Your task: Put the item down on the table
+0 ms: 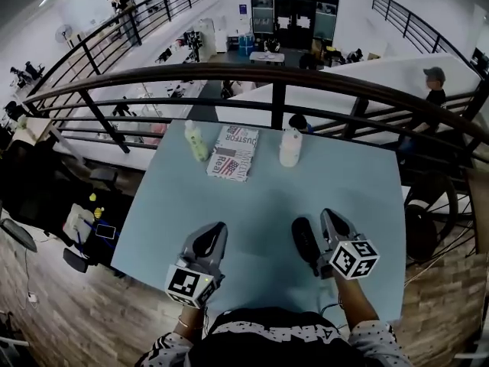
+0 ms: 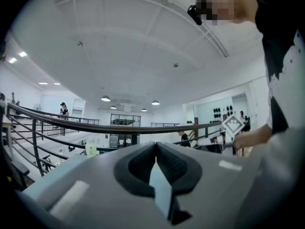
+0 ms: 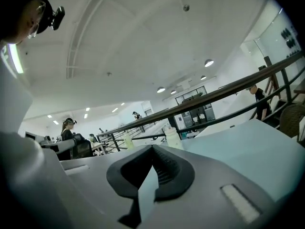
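Beside a black railing [image 1: 275,73] above an open hall, we see a pale blue tabletop [image 1: 267,197]. Just inside the railing stand a green bottle [image 1: 196,141], a printed packet [image 1: 233,153] and a white bottle [image 1: 289,147]. We cannot tell their contents, or which is the task's item. Farthest from the railing, the left hand-held gripper [image 1: 217,229] and right hand-held gripper [image 1: 313,220] are closed and empty.

The table's [image 1: 260,197] near edge vanishes under the person's torso [image 1: 267,344], itself cut off by the head view's bottom edge. The print on the flat packet [image 1: 233,153] is too small to read in full. In the right gripper view, the right gripper's [image 3: 152,149] own housing hides the bases of the white bottle [image 3: 173,137] and the pale green bottle [image 3: 127,140]. In the left gripper view, a small greenish thing [image 2: 91,149] is possibly that same bottle.
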